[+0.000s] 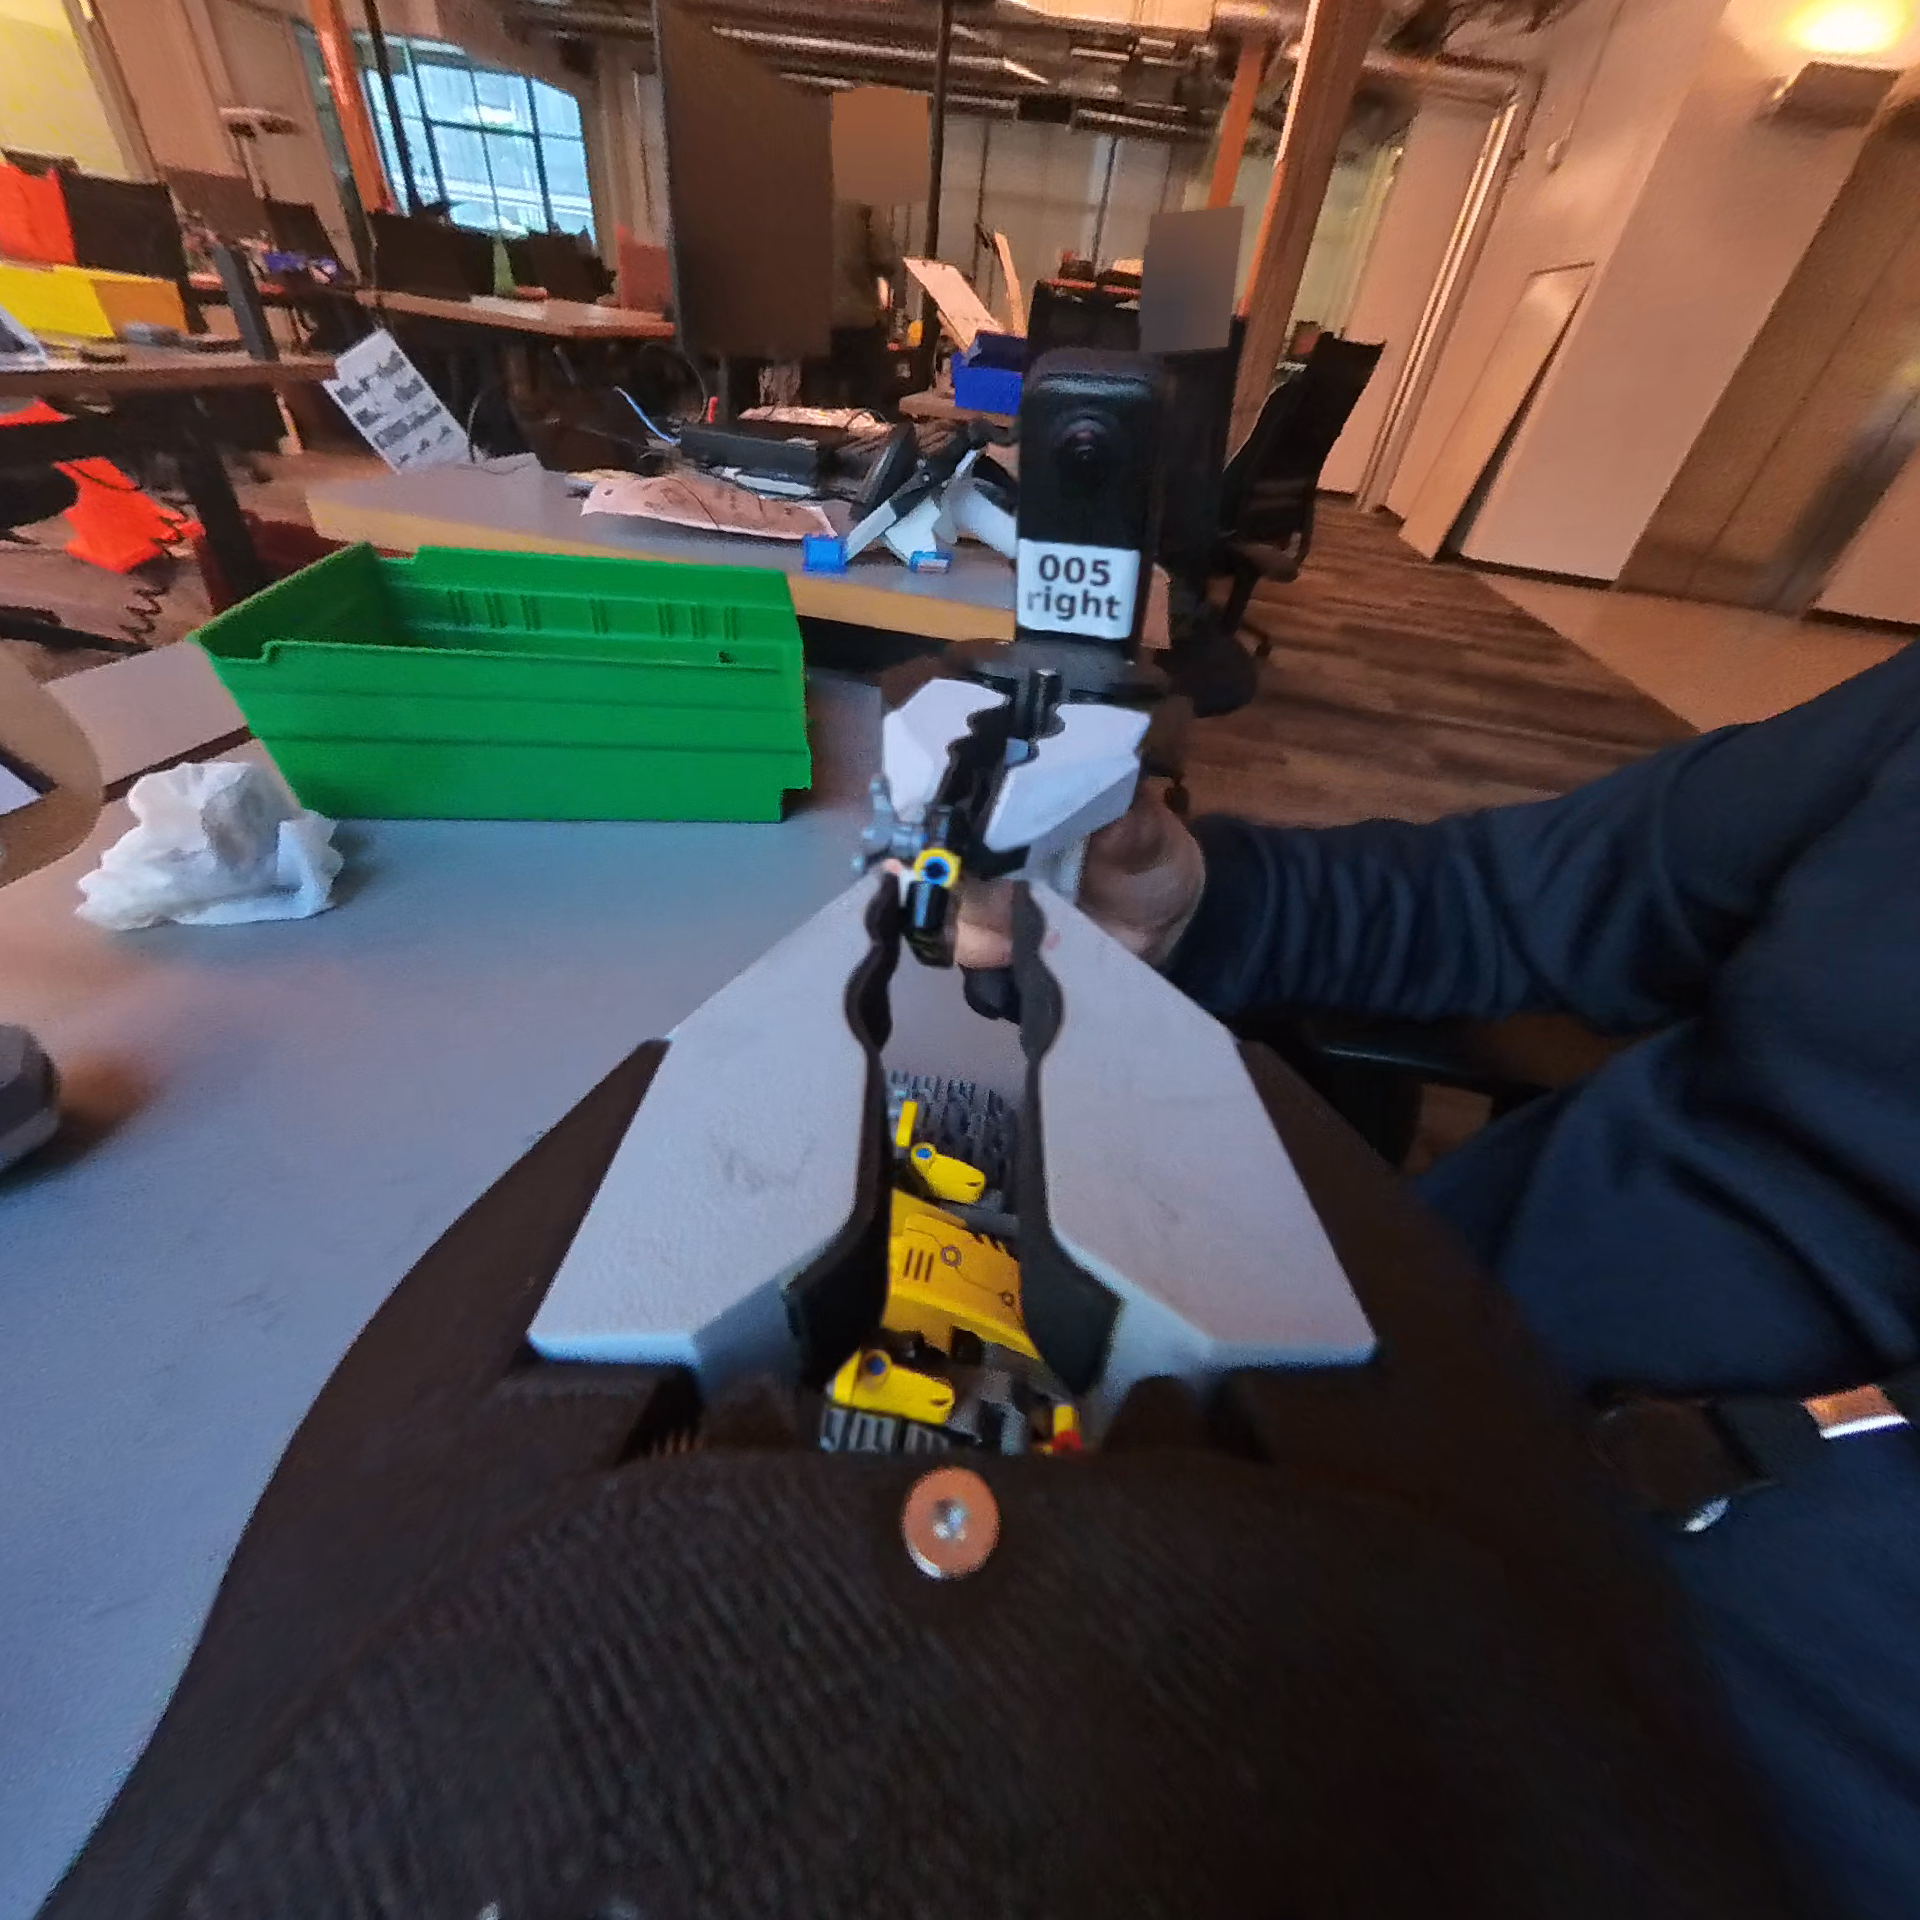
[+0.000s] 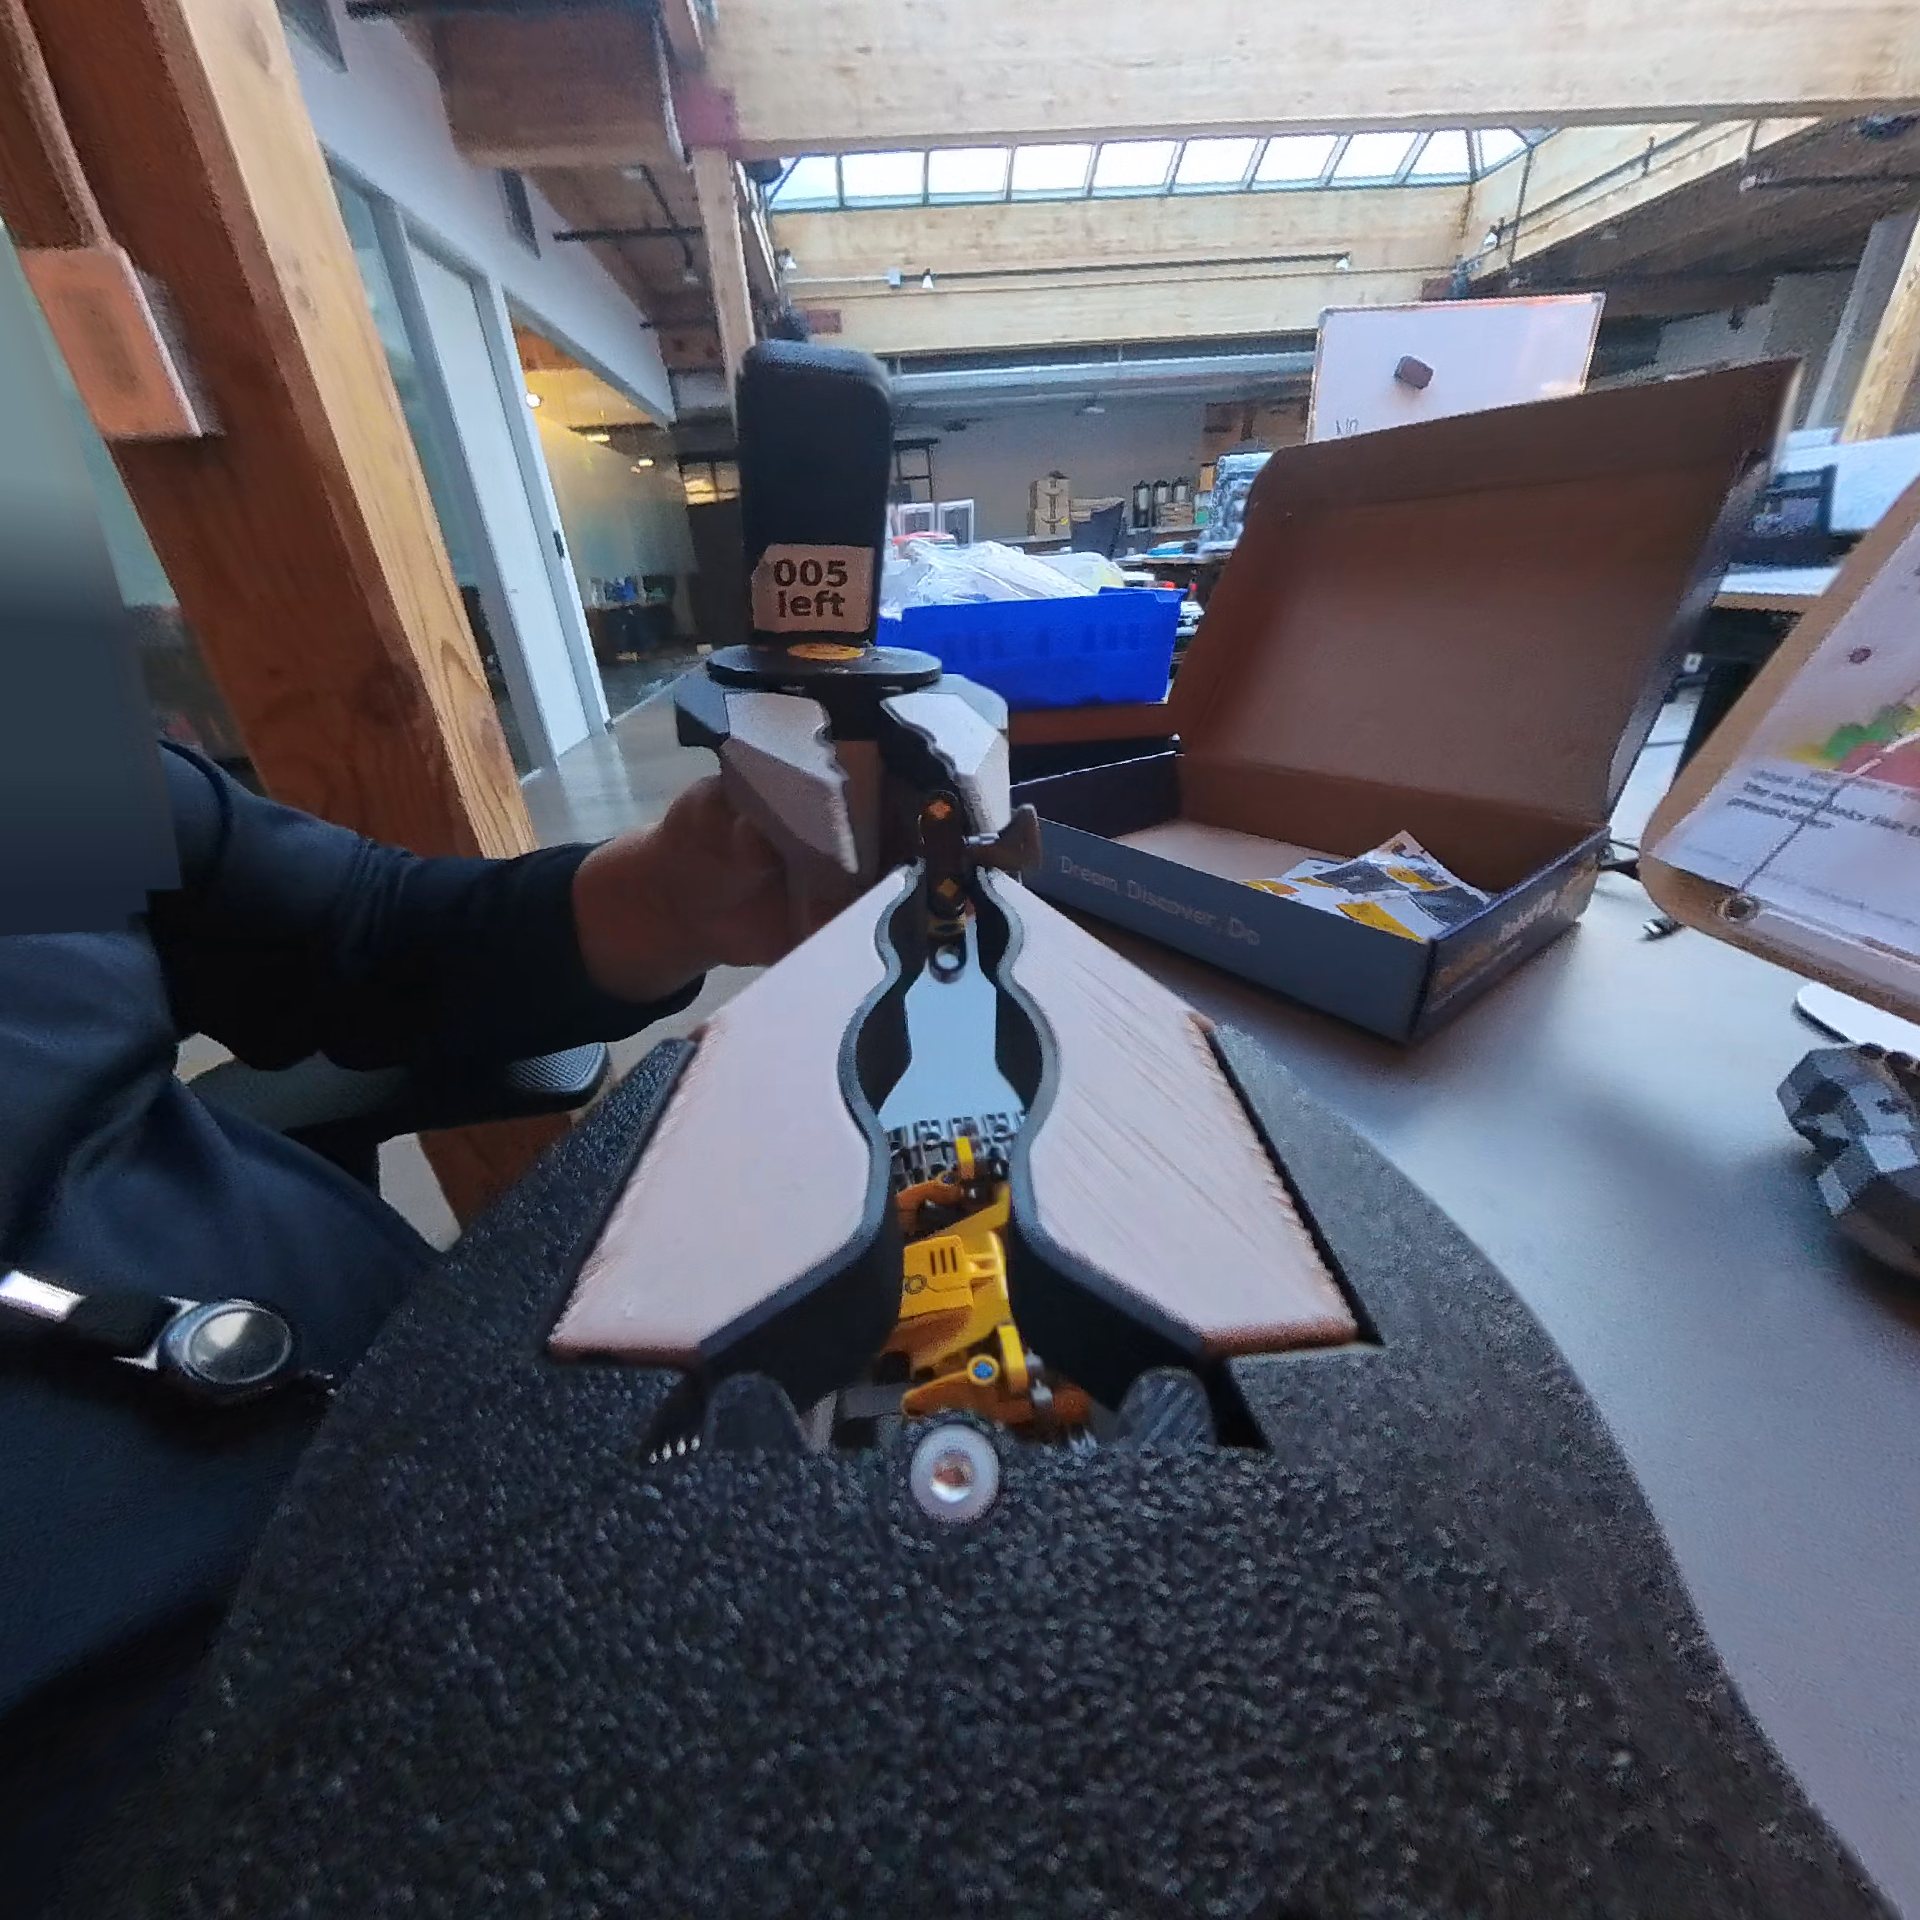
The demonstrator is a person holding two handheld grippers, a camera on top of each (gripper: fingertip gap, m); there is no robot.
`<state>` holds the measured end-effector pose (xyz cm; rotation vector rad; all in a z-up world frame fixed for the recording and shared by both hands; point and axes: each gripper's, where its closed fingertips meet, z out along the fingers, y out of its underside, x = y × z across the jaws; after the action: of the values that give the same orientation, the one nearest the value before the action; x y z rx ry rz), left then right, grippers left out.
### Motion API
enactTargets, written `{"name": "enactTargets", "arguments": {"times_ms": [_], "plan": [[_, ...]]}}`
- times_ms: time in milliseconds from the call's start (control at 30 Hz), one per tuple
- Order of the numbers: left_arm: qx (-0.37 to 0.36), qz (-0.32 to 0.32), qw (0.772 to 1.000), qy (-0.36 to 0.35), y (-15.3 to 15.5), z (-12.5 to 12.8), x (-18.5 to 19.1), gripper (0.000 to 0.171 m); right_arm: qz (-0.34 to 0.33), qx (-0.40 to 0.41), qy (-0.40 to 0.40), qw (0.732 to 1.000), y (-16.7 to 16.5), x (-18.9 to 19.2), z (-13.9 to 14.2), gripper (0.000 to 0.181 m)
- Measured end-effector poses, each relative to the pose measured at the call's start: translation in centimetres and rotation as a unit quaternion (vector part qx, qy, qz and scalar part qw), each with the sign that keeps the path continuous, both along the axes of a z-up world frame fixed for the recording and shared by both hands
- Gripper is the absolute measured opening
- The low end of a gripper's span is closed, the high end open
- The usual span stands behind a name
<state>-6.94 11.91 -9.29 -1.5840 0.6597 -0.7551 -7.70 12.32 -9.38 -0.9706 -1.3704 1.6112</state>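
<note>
My two grippers face each other tip to tip above a grey table (image 1: 364, 1039). My right gripper (image 2: 948, 883) is shut on a small black toy-brick beam (image 2: 940, 862) with coloured pins and a grey connector at its side. It also shows in the left wrist view (image 1: 930, 899). My left gripper (image 1: 954, 909) is slightly open, with the beam's end between its tips, close to one pad. A yellow brick-built vehicle (image 1: 945, 1268) with a black tyre shows low through the gap between the fingers in both views (image 2: 951, 1278). What it rests on is hidden.
A green bin (image 1: 520, 686) and crumpled white tissue (image 1: 208, 842) lie on the table to the left. An open cardboard box (image 2: 1351, 831) with leaflets, a blue bin (image 2: 1029, 644), a board on a stand (image 2: 1818, 779) and a dark faceted object (image 2: 1860, 1153) are opposite. A wooden post (image 2: 260, 468) stands nearby.
</note>
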Motion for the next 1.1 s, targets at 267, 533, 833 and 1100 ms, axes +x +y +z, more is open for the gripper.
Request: {"name": "enactTargets", "arguments": {"times_ms": [267,533,833,1100], "plan": [[0.099,0.072,0.983,0.139,0.1,0.0,-1.1,0.004,-0.043,0.048,-0.007,0.998,0.3,-0.3,-0.3,0.001],[0.283,0.128,0.896,0.318,-0.4,0.7,-0.5,0.005,-0.042,0.037,-0.031,0.998,-0.2,-0.3,0.5,0.017],[0.333,0.101,0.875,0.336,-1.3,0.7,0.2,0.005,0.009,-0.021,-0.004,1.0,-0.2,1.3,2.6,0.02],[0.325,0.038,0.904,0.277,-2.6,0.5,1.9,0.005,0.058,0.057,-0.012,0.997,-2.6,1.8,1.9,0.022]]}}
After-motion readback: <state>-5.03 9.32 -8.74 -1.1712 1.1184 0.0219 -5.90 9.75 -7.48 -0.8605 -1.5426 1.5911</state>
